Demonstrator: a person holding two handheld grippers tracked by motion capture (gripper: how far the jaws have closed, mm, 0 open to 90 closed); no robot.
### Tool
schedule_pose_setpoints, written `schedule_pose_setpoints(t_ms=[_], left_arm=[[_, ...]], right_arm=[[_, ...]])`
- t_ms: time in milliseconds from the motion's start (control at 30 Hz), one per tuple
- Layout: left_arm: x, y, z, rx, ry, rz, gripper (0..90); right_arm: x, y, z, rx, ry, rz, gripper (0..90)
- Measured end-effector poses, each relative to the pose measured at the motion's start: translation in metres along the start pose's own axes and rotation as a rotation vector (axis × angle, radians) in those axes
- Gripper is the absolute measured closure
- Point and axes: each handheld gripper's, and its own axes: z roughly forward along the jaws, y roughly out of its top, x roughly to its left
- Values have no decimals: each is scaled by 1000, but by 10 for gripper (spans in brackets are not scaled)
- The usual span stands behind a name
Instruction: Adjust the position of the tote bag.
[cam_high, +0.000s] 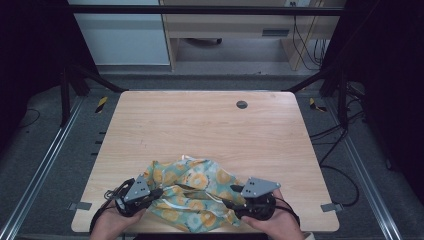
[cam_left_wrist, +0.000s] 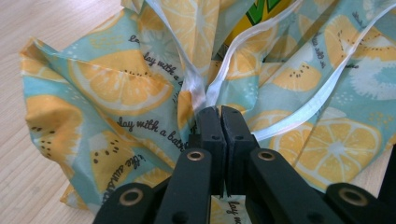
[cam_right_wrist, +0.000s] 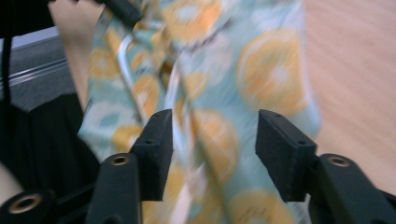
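A crumpled teal cloth printed with orange slices (cam_high: 195, 192) lies at the table's near edge, between my two grippers. In the left gripper view the cloth (cam_left_wrist: 112, 88) carries white ribbons, and my left gripper (cam_left_wrist: 220, 114) is shut on a white ribbon (cam_left_wrist: 196, 86) where two strands meet. From above, the left gripper (cam_high: 159, 192) points right into the cloth's left side. My right gripper (cam_high: 227, 199) points left at the cloth's right side. Seen from its own camera, the right gripper (cam_right_wrist: 215, 135) is open with blurred cloth (cam_right_wrist: 261, 70) lying between its jaws, and the pads stand clear of it.
The wooden table (cam_high: 200, 125) has a round grey grommet (cam_high: 241, 104) near its far edge. The table's front edge runs just behind both hands. Black frame posts and cables stand on the floor at both sides.
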Motion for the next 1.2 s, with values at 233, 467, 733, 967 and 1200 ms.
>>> schedule_pose_setpoints(t_ms=[233, 467, 733, 967, 1200], left_arm=[[-5, 3, -2, -31, -19, 3, 823], [-24, 25, -13, -172, -28, 31, 525], [-38, 39, 5, -158, -58, 72, 401], [-46, 40, 26, -116, -111, 115, 336], [-56, 43, 40, -63, -128, 146, 322]], right_arm=[[0, 26, 30, 50, -100, -8, 274], [10, 23, 47, 96, -156, -49, 369], [2, 29, 30, 19, -137, -19, 895], [-7, 53, 23, -31, -124, -14, 900], [-18, 77, 27, -67, -104, -7, 900]])
